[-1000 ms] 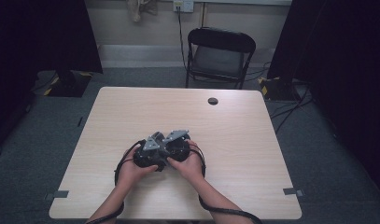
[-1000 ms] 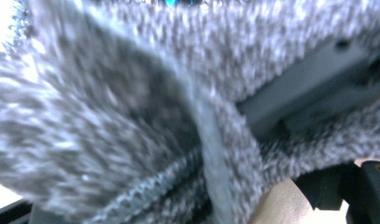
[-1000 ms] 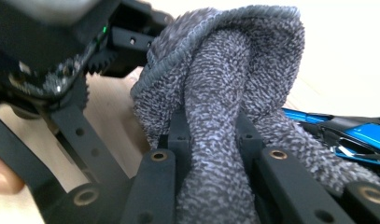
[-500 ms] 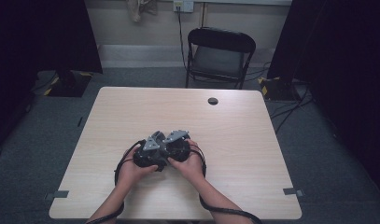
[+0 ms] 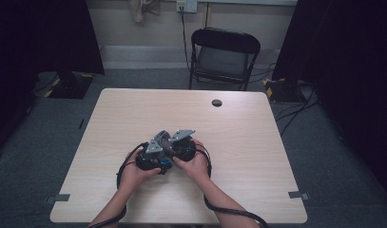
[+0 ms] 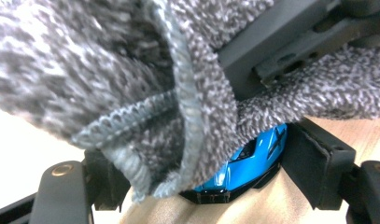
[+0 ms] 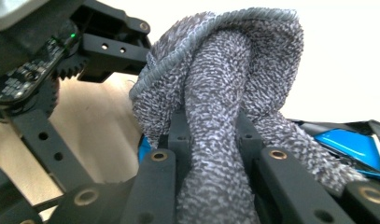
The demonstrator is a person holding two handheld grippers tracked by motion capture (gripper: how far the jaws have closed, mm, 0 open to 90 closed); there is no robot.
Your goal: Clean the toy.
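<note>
left claw [image 5: 155,159]: holding wide | right claw [image 5: 184,149]: clamped (hands touching)

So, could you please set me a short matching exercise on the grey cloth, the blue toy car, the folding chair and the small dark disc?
Things:
1. grey cloth
2. blue toy car
3. folding chair
4. small dark disc

Places or states:
A. lies alone on the table near its far edge
B. pinched in the right gripper
C. stands on the floor beyond the table
D. sits between the jaws of the left gripper, partly under the cloth

Pairs: 1-B, 2-D, 3-C, 4-A
</note>
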